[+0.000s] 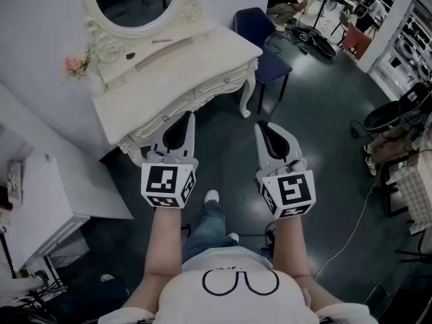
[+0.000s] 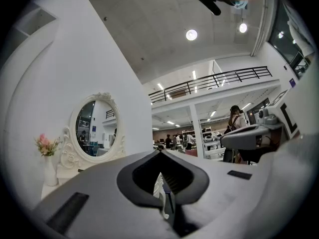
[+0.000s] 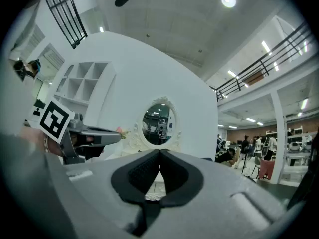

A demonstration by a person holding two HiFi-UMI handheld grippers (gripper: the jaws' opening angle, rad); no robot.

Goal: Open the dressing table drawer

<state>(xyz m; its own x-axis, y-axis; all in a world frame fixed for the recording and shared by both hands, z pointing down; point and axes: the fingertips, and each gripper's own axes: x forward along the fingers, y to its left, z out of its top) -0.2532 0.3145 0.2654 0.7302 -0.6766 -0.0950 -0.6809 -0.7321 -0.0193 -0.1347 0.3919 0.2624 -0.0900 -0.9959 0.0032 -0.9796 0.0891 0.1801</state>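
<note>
Left gripper jaws together, drawer closed

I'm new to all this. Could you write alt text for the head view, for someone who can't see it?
Seen from above, a person holds a left claw and a right claw, both shut and empty, pointed at a cream dressing table whose drawers look closed. An oval mirror tops it; a dark blue chair stands beside.
</note>
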